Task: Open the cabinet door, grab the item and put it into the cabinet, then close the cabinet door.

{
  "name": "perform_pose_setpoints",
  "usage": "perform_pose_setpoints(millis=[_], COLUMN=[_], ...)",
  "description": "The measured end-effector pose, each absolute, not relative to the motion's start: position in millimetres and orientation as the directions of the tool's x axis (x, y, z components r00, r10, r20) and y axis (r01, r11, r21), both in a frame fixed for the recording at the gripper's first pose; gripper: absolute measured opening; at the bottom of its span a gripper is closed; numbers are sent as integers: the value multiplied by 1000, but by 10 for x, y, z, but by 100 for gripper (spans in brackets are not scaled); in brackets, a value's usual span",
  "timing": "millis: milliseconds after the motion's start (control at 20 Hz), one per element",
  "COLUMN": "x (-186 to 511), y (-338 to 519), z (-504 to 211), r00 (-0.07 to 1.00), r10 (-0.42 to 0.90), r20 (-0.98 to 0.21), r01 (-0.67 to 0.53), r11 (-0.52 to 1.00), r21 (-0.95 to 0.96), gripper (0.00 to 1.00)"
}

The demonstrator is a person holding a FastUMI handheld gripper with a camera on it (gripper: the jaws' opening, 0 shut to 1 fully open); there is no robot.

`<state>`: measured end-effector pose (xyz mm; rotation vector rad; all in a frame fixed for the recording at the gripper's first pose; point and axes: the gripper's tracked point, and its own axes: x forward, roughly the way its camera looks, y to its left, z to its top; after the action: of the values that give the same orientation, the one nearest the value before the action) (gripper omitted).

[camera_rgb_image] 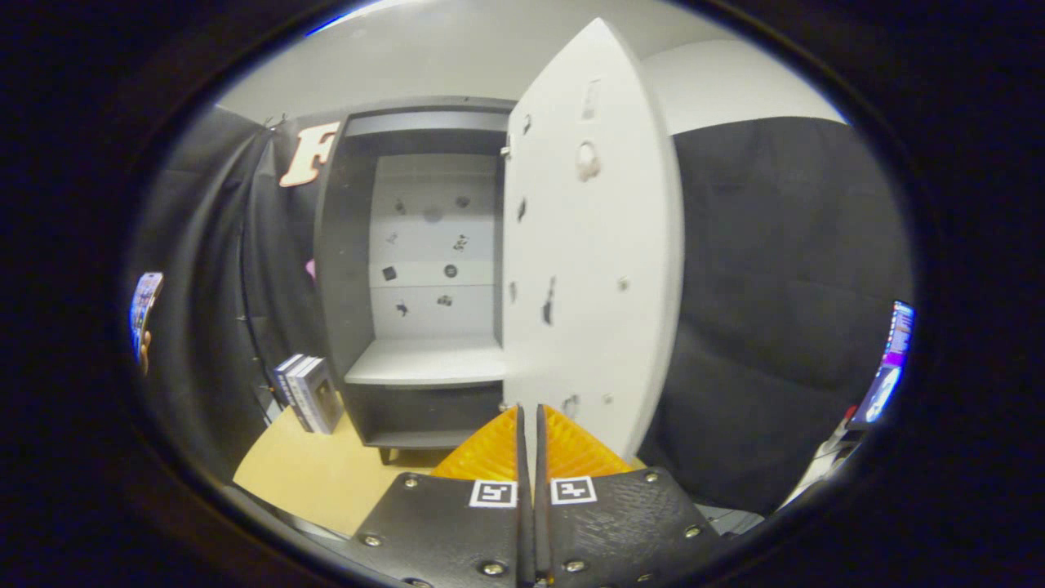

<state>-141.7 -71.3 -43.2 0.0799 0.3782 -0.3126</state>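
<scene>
Fingers nearly closed and holding nothing, my gripper (528, 420) points at the foot of the open cabinet door (592, 245), whose lower edge hangs just beyond the fingertips. Past it, ahead and a little to the left, the cabinet (343, 245) stands on the tan tabletop (318, 474) with its pale shelf (429, 363) bare. The item I take to be the one to stow, a pair of boxed books (309, 394), stands upright on the tabletop just beside the cabinet's left wall, well off to my left and farther out than the door. It looks stiff and boxy, probably light enough for one grip, though its smooth covers could slip. I judge the best hold is across the narrow spine near the top, fingers spread wider than now first.
</scene>
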Motion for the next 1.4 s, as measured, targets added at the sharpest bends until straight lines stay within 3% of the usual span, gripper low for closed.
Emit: perform_pose_setpoints(millis=[150, 300, 400, 700, 1400], x=[-1296, -1210, -1159, -1048, -968], y=[-407, -175, -41, 262, 562], z=[-864, -1326, -1655, -2666, -4263], r00=[880, 856, 835, 742, 523], r10=[-189, -122, -83, 7, 79], r20=[-435, -503, -544, -671, -849], r01=[227, 178, 147, 50, -123], r11=[973, 982, 986, 997, 992], r21=[35, 63, 74, 66, 16], gripper=[3, 21, 45, 91, 91])
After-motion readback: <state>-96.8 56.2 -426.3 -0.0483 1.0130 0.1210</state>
